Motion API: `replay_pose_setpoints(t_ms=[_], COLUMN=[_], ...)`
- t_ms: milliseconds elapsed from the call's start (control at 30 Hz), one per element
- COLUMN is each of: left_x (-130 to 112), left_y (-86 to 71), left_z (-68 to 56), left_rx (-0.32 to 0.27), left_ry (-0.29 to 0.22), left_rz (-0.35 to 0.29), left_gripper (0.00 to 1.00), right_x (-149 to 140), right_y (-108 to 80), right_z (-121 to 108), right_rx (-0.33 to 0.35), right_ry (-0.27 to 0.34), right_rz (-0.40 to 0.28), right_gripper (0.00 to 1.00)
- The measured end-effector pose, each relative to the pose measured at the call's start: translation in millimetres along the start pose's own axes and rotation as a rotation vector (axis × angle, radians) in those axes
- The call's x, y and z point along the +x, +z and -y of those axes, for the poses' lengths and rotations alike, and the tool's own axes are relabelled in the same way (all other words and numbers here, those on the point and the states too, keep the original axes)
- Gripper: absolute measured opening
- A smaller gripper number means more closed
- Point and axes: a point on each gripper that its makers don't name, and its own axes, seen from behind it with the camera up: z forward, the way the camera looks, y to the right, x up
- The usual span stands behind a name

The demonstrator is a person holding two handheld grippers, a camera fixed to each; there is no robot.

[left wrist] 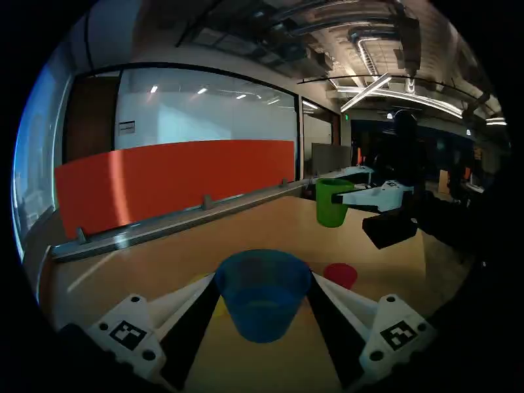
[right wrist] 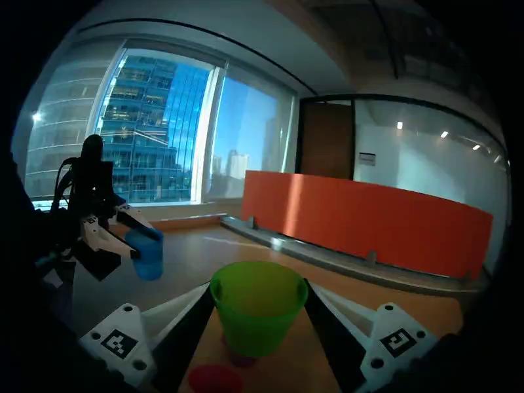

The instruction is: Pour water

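Observation:
In the left gripper view my left gripper [left wrist: 263, 298] is shut on a translucent blue cup [left wrist: 263, 302], held upright above the wooden table [left wrist: 196, 255]. Farther off to the right, my right gripper [left wrist: 337, 196] holds a green cup [left wrist: 331, 202] in the air. The right gripper view has my right gripper [right wrist: 259, 311] shut on the green cup [right wrist: 258, 305], upright and seemingly empty. At the left of that view the left gripper [right wrist: 134, 239] carries the blue cup [right wrist: 147, 253]. Water level in the blue cup is hard to tell.
A red round coaster [left wrist: 340, 274] lies on the table right of the blue cup, seen too as the red coaster [right wrist: 215, 378] below the green cup. A yellow coaster [left wrist: 219, 306] peeks out under the blue cup. An orange partition [left wrist: 170, 180] runs behind the table's far edge.

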Motion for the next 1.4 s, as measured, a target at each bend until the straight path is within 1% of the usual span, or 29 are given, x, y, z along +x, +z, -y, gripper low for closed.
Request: replay_pose_setpoints(t_ms=[100,400,600,700,1000,1200,1400], left_x=[2,7,10,14,30,46,60], left_y=[-0.6,-1.0,0.5,1.7,3.9,5.0,6.2], left_z=[1.5,3.3,3.6,5.8,11.0,14.2,13.3], left_rx=[0.003,0.006,0.008,0.012,0.026,0.038,0.044], left_ry=[-0.004,-0.008,0.001,0.012,0.065,0.125,0.176], left_rz=[-0.010,-0.029,-0.032,-0.035,-0.048,-0.064,-0.079], left_gripper=[0.88,0.88,0.88,0.88,0.88,0.88,0.88], right_x=[4,7,7,7,7,7,8], right_y=[1.3,3.0,4.5,5.9,10.9,15.3,20.0], right_z=[1,3,7,11,23,34,49], right_rx=[0.002,0.015,0.027,0.039,0.074,0.101,0.134], right_ry=[0.004,0.005,0.004,0.005,0.009,0.017,0.018], right_rz=[-0.011,-0.016,-0.013,-0.013,-0.016,-0.015,-0.022], right_gripper=[0.94,0.94,0.93,0.93,0.93,0.92,0.92])
